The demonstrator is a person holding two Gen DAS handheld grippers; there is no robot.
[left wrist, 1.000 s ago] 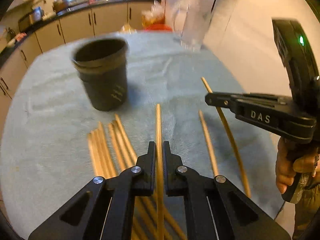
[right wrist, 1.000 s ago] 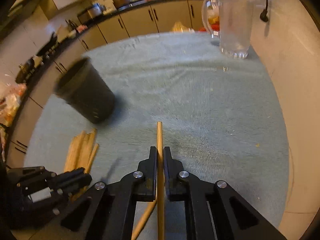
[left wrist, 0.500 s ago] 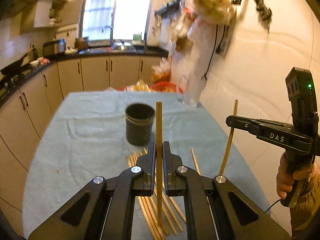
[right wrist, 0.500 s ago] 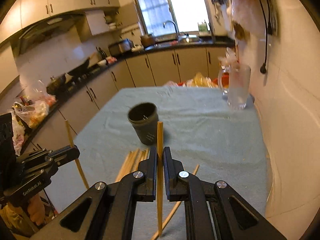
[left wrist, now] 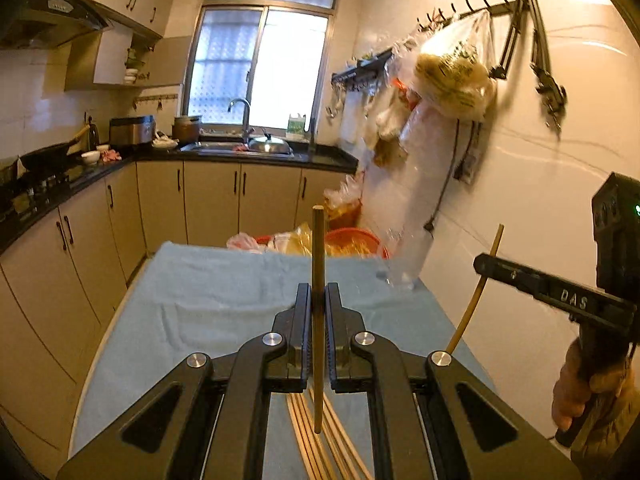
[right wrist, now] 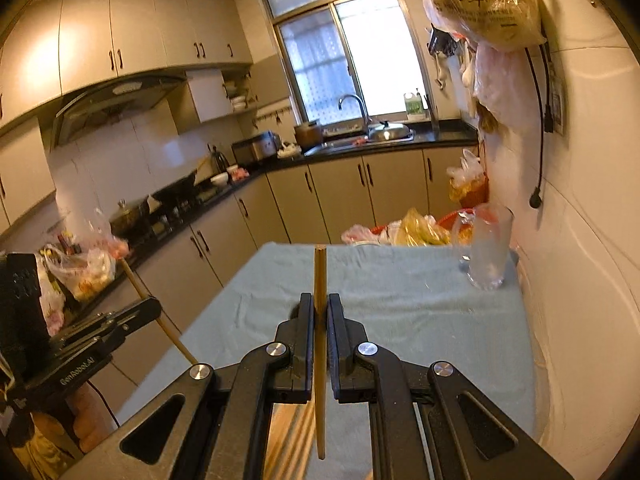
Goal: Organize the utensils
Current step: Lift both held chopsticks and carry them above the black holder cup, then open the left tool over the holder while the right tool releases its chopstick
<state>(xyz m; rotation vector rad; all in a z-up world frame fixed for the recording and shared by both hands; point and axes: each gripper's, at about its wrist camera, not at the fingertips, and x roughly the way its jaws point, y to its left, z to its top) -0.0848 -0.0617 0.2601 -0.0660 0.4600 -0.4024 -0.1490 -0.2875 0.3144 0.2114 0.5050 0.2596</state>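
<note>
Left gripper [left wrist: 318, 344]: jaws nearly closed, pinching one chopstick [left wrist: 318, 264] upright. The stick passes between the pads; its top stands clear above the fingertips and its lower end hangs below them.

Right gripper [right wrist: 320, 344]: same condition, jaws nearly closed on a second chopstick [right wrist: 319, 280], also close to vertical. In the left view this gripper shows at the right edge of the frame, stick tilted slightly.

Both tools are raised off the table [left wrist: 208, 300], which is covered with a blue cloth. Neither held stick touches the cloth.

Loose chopsticks [left wrist: 316, 432]: a bundle lies on the cloth at the near edge, seen through the gap under the left gripper. Count not readable; several at least. The same pile appears blurred under the right gripper.

Holder: a dark shape peeks out just behind the right fingertips; cannot tell what it is. No container is clearly visible in either view.

A clear glass [right wrist: 490, 254] stands at the far right corner of the table, with bags of groceries beyond the far edge.

Progress, as judged: early to middle. Two sticks are picked up and in the air, none seen stowed. Remaining: deposit this pair, then clear the bundle left at the near edge.
</note>
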